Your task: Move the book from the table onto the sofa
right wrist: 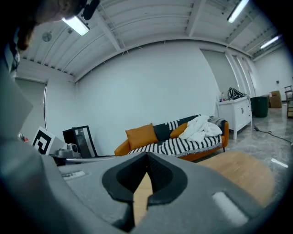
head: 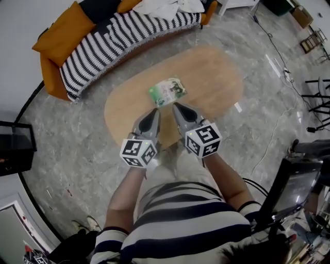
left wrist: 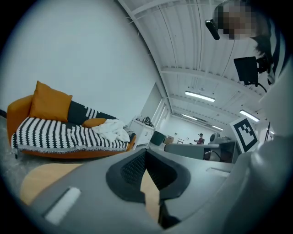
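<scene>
Head view, left claw (head: 155,111) and right claw (head: 176,106) closed, empty, just beside book (head: 167,92) on table (head: 216,77)

I can read no word or number anywhere: the print on the green cover of the book (head: 167,92) is too small, and the cube (head: 138,151) on my left gripper (head: 155,111) and the cube (head: 203,139) on my right gripper (head: 177,106) bear only black-and-white square markers.

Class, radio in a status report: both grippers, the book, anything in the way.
Left gripper shut, empty; right gripper shut, empty. Book flat on table, just ahead of both tips. Nothing between; white cloth on sofa, far end.
</scene>
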The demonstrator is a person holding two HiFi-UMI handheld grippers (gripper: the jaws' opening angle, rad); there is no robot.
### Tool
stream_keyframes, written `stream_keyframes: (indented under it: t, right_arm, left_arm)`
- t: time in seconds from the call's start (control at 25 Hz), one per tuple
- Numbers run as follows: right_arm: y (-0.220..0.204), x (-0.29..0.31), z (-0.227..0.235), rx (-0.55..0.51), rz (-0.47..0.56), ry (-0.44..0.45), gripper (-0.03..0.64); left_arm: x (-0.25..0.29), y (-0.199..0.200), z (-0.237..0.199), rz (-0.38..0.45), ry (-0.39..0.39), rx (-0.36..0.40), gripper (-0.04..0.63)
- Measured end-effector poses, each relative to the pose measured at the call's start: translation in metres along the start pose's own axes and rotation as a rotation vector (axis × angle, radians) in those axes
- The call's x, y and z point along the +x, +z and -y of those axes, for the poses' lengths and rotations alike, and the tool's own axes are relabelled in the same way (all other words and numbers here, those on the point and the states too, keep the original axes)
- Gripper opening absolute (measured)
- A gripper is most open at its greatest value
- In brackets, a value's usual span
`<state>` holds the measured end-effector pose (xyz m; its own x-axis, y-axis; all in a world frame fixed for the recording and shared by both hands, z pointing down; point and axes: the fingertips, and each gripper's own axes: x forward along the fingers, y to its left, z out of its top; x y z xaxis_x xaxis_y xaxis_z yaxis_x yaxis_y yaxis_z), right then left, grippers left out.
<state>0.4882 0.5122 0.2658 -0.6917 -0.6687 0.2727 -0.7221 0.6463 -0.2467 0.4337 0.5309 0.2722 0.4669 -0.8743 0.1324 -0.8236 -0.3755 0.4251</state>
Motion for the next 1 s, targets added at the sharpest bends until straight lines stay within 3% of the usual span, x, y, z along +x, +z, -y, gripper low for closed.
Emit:
stream_keyframes:
  t: [0.52,1.0]
  right_arm:
    - [-0.020,0.055,0.048,0.002,-0.050,0.053,-0.005]
    - [-0.065,0.105,0.088,0.007,-0.104,0.082,-0.004]
  left_arm:
    - [0.055,-0.021,-0.036,-0.046,0.063,0.001,-0.003]
    - [0.093,-0.076,-0.072,-0.122,0.109,-0.033,-0.002]
